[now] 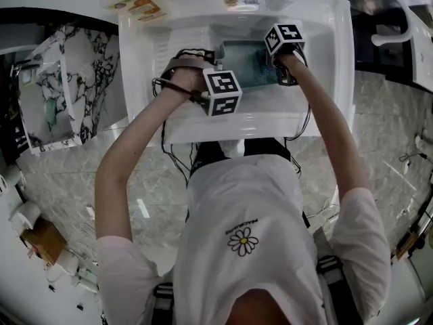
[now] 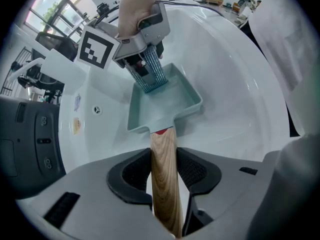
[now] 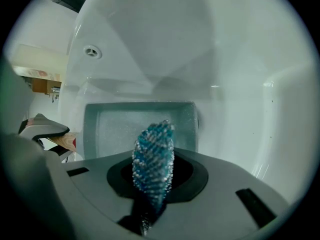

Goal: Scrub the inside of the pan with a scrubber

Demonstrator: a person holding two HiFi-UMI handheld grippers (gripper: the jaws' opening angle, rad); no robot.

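Two gripper views fill in what the head view hides. From above, little shows beyond the marker cubes and part of the pale green square pan lying in the white sink. The left gripper view shows its jaws partly apart and clamped on the pan's wooden handle. Beyond them the right gripper pokes a blue mesh scrubber down inside the pan, by its far wall. The right gripper view shows its jaws pinched on that scrubber, with the pan's floor just past it; whether they touch is unclear.
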